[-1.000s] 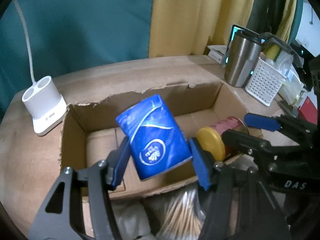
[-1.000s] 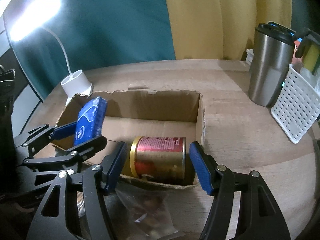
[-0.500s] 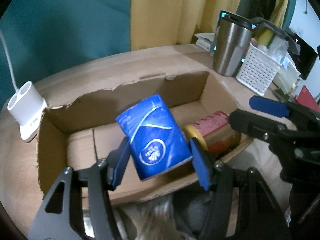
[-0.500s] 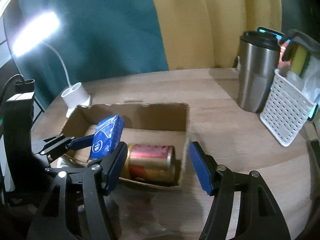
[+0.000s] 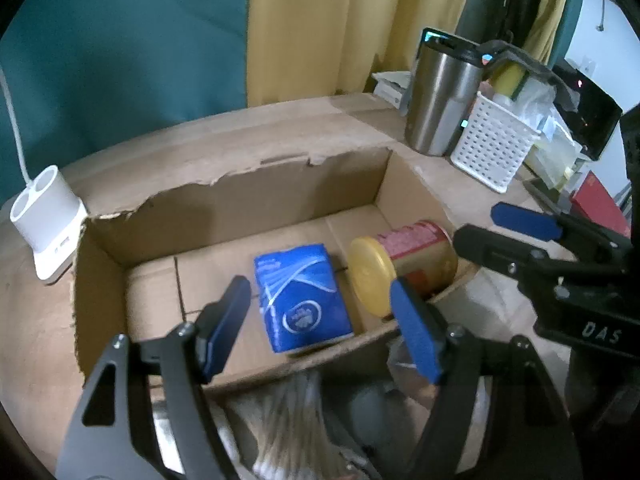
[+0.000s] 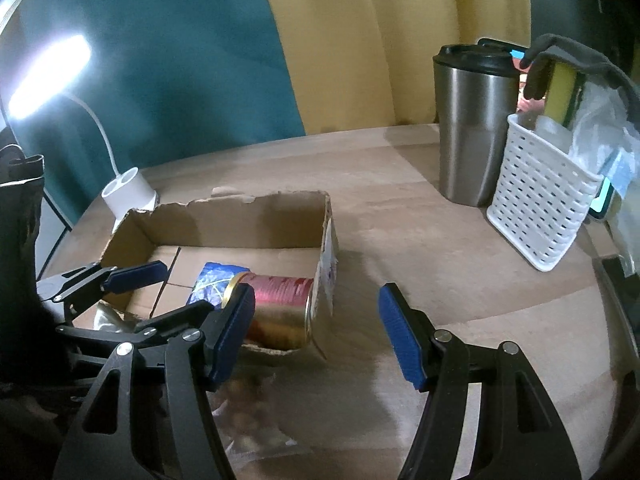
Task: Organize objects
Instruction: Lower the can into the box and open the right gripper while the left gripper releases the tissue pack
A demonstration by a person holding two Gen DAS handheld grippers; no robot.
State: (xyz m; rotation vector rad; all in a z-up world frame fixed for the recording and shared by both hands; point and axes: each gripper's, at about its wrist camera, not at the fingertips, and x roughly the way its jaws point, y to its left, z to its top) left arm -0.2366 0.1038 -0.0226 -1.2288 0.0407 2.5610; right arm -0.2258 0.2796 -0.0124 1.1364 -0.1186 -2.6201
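An open cardboard box (image 5: 240, 200) lies on the wooden table; it also shows in the right wrist view (image 6: 224, 220). A blue tissue pack (image 5: 300, 296) lies flat on its floor, partly visible in the right wrist view (image 6: 212, 286). A red and gold can (image 5: 404, 260) with a yellow lid lies on its side beside the pack, at the box's right end (image 6: 276, 312). My left gripper (image 5: 324, 328) is open and empty just above the box's near wall. My right gripper (image 6: 320, 332) is open and empty, to the right of the can.
A white lamp base (image 5: 46, 220) stands left of the box. A steel tumbler (image 6: 476, 128) and a white slotted basket (image 6: 540, 208) stand at the back right. Clear plastic bags of items (image 5: 304, 424) lie on the table in front of the box.
My left gripper opened and let go of the blue tissue pack, which now lies on the box floor. My right gripper pulled back and to the right, away from the can.
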